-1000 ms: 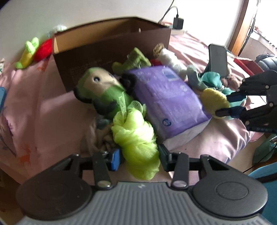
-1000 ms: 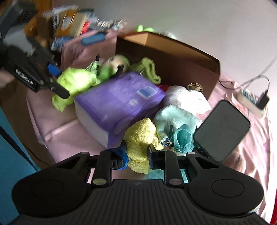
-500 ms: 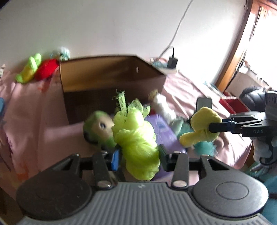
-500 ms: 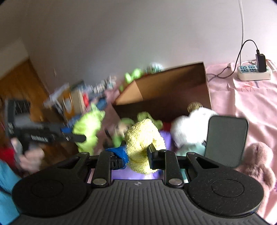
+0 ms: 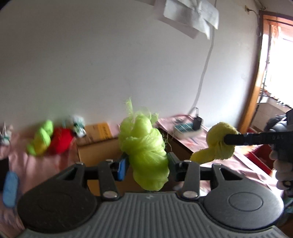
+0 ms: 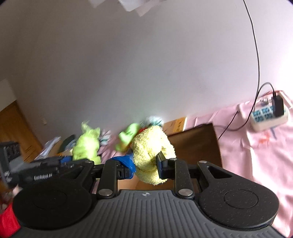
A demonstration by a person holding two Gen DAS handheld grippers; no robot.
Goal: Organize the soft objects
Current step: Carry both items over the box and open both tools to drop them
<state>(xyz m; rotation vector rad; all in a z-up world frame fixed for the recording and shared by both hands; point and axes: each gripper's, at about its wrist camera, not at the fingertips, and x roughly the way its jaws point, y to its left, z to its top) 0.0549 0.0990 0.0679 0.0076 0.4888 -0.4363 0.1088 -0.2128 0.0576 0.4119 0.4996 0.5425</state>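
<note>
Above the pink bedspread [image 6: 256, 157], both tongs are clamping soft items beside the cardboard box [image 6: 197, 144] for dropping in: left gripper [image 5: 146, 163] pinching a green mesh pouf [image 5: 144, 146], right gripper [image 6: 146, 166], jaws just easing slightly, gripping a yellow towel [image 6: 150, 148].

Plain white wall [image 5: 109, 64] fills most of what I see through both wrist views. Sheets of white paper [image 5: 190, 12] hang high on it, blurred. A thin cable [image 6: 256, 45] drops down the wall to a white power strip [image 6: 269, 117] with a black charger [image 6: 277, 106] plugged in, lying on a pink bedsheet [image 6: 256, 155]. Wooden window frame [image 5: 260, 73] at the right edge of the left view, strong daylight coming through. Brown wooden door [image 6: 16, 131] at the far left of the right view. Floor not visible.
</note>
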